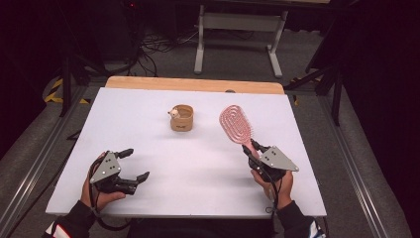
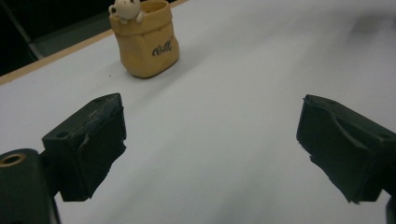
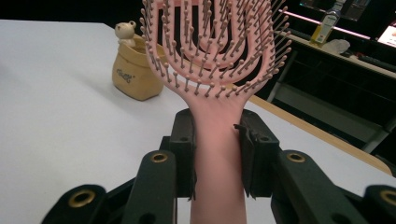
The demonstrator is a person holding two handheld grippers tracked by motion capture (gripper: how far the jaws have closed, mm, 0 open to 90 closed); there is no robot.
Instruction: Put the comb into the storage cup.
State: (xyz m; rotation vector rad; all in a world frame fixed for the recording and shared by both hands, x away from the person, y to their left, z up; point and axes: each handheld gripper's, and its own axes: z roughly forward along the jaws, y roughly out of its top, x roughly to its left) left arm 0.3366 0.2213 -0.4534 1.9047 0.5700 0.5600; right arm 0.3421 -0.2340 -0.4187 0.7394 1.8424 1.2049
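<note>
A pink hairbrush [image 1: 236, 124] with an open vented head is held by its handle, lifted off the white table [image 1: 148, 124]. My right gripper [image 1: 253, 149] is shut on that handle; in the right gripper view both pads press the pink hairbrush [image 3: 217, 140] handle, bristles facing the camera. A small tan sack-shaped holder [image 1: 182, 118] with a little bear figure on its rim stands mid-table, left of the brush head. My left gripper [image 1: 137, 164] rests near the front left of the table, open, nothing between its fingers [image 2: 88, 144]. The tan holder [image 2: 145, 39] stands well beyond them.
The white table top has a bare wooden strip [image 1: 195, 84] along its far edge. Behind the table stands a white frame [image 1: 240, 29] on a grey floor with cables. Dark metal rails [image 1: 29, 163] run along both sides of the table.
</note>
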